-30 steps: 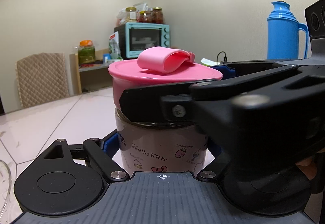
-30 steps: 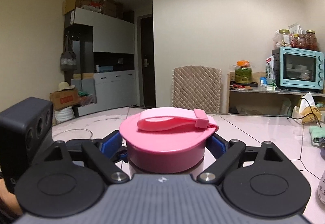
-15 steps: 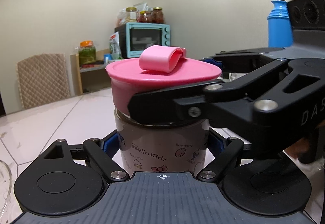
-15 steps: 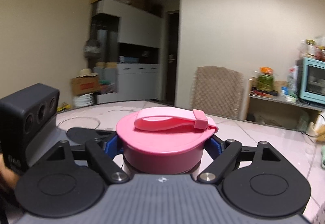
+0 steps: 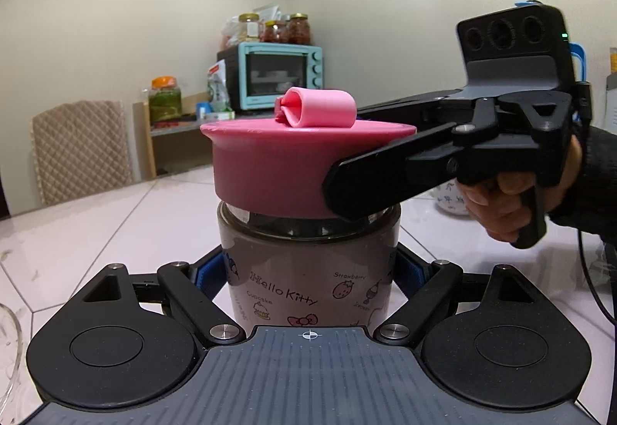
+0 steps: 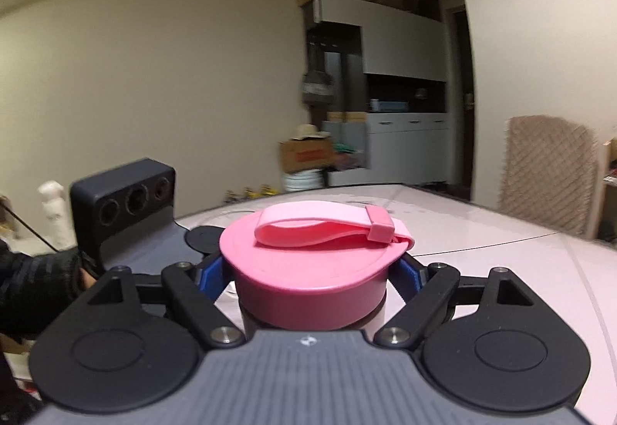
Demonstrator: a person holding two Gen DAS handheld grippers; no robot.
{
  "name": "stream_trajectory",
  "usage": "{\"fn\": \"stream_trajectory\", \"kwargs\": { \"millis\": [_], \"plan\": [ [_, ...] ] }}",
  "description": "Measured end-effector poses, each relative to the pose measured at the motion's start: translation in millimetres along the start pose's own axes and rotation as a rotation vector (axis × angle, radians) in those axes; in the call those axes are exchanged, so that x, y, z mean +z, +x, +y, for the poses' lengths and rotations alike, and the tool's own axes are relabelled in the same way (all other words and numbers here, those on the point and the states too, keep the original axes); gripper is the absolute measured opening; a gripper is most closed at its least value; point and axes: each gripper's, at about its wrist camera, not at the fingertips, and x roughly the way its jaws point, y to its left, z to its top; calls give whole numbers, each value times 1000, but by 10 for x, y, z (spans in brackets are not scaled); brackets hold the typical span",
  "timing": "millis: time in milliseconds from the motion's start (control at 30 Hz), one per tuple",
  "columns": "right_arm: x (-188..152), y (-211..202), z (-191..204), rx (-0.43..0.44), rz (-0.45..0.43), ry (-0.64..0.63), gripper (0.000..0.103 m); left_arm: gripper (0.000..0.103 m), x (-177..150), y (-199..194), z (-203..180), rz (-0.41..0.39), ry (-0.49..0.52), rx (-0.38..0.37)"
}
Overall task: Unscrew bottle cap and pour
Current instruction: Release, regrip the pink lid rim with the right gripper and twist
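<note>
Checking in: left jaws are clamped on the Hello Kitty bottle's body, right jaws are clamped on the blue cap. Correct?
Not quite: the cap is pink, not blue, as the right wrist view shows; only the pads on the jaws are blue. The rest holds: the left gripper clamps the Hello Kitty bottle by its body, and the right gripper clamps the cap.

A squat glass bottle (image 5: 308,271) with a brownish body, printed with "Hello Kitty" lettering and small strawberry and cupcake drawings, stands upright on the pale tiled table (image 5: 115,217). A wide pink cap (image 5: 277,170) sits level on its neck, still covering the mouth. A lighter pink carry strap (image 6: 327,230) lies folded flat across the cap's top.
</note>
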Motion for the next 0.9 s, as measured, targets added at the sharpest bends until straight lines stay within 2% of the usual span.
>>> {"fn": "stream_trajectory", "kwargs": {
  "millis": [67, 200, 433, 700, 900],
  "plan": [
    [16, -5, -9, 2, 0, -2, 85, 90, 0, -4, -20, 0, 0, -1],
    [31, -5, 94, -59, -7, -1, 85, 90, -6, -3, -44, 0, -1, -2],
    [-15, 2, 402, -264, -12, 17, 92, 90, -8, 8, -33, 0, -5, -4],
    [-43, 32, 708, -477, -75, 82, 93, 90, -17, -3, -37, 0, -6, -5],
    [-83, 179, 777, -583, -81, 109, 94, 90, -15, 0, -39, 0, -5, -5]
  ]
}}
